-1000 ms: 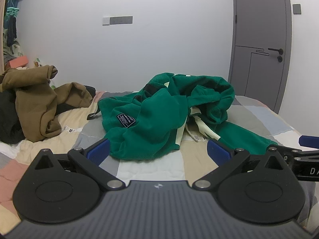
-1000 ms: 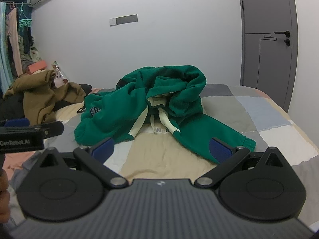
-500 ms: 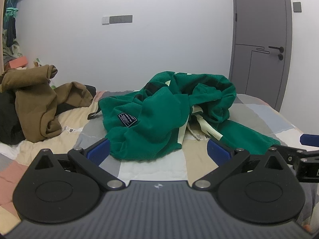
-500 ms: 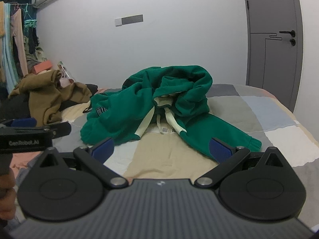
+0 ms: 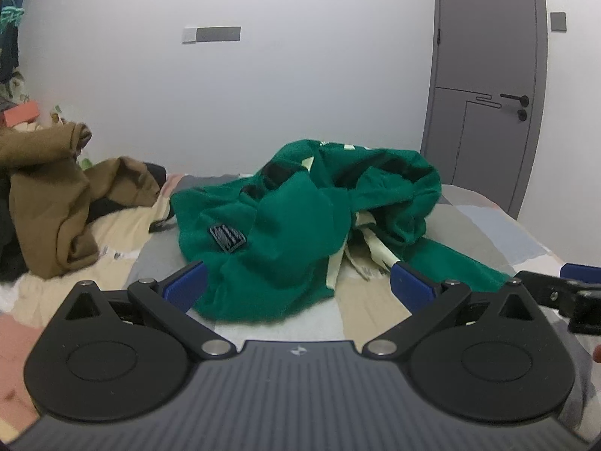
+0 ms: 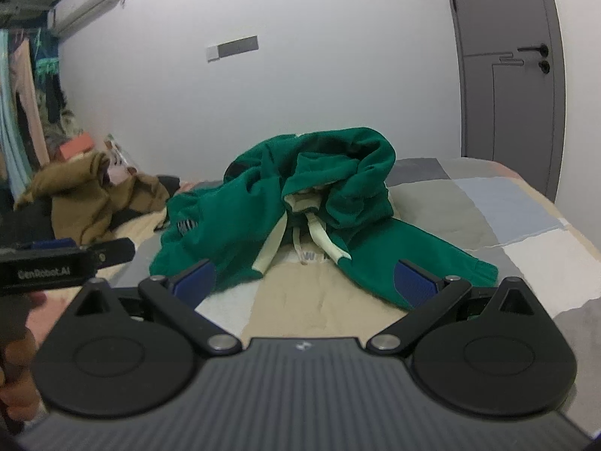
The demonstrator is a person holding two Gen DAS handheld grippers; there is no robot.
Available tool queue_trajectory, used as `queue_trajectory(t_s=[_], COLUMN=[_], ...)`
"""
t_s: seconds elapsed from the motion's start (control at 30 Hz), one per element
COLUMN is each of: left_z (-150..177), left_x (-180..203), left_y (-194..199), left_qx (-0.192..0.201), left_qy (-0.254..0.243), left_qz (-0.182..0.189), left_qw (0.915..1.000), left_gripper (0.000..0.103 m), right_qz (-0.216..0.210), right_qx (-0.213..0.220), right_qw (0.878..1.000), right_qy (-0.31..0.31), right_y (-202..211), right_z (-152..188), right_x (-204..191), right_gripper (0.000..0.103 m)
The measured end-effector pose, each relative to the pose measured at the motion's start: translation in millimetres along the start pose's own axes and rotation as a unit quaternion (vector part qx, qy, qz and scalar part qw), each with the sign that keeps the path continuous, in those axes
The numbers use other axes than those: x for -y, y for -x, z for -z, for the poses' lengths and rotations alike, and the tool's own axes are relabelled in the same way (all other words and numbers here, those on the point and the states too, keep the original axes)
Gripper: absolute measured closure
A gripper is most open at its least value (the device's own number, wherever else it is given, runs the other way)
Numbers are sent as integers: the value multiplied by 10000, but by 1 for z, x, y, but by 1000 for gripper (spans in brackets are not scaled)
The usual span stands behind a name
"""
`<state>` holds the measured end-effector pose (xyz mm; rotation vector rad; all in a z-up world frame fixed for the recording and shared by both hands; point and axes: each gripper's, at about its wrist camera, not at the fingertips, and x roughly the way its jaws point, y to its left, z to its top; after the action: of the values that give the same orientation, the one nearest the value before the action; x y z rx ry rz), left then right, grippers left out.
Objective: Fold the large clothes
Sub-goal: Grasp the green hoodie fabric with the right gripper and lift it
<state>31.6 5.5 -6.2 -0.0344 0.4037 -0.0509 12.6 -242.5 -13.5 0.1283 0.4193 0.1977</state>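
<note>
Nothing folded yet, judging by the heap: green hoodie [image 5: 285,233] bunched in a crumpled mound near the middle of the patchwork bedspread [image 6: 488,218], hood piled up toward the far wall, cream drawstrings [image 6: 323,240] trailing out toward the cameras. Both tools short of it and empty-handed — left gripper [image 5: 298,287] with blue pads spread wide, nothing between them, nearest hem of the hoodie just beyond; right gripper [image 6: 304,282] likewise wide apart, framing the drawstrings and the sleeve [image 6: 424,263] that runs out low to the right. Whole job probably ahead: spread flat, smooth, sleeves in, then fold over. Orientation hard to call while so bunched, but hood at the far end and loose fabric nearest suggest a long axis running roughly away from the cameras, neck end far; one sleeve angled off to the right, dark patch [image 5: 227,233] on the left-hand bulk. Second sleeve not made out. Well apart on the left, a brown garment [image 5: 56,203] heaped over dark clothes, untouched. Grey door [image 5: 484,86] shut in the far wall.
</note>
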Motion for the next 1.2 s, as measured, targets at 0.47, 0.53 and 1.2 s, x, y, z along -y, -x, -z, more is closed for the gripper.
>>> queue_trajectory(t_s=[0.47, 0.53, 1.2], left_z=[-20, -10, 49], left_x=[-41, -49, -130], left_y=[-99, -112, -156], left_qx=[-266, -339, -452], left_qy=[343, 361, 1294], left_qz=[339, 336, 594], left_qw=[9985, 9982, 9888], left_gripper=[0, 0, 0], right_qz=[-384, -277, 599], right_qx=[9, 43, -536], right_qw=[9992, 9995, 9900], right_qy=[83, 154, 1159], right_y=[-156, -185, -326], right_z=[-71, -74, -83], right_x=[10, 8, -8], right_gripper=[0, 0, 83])
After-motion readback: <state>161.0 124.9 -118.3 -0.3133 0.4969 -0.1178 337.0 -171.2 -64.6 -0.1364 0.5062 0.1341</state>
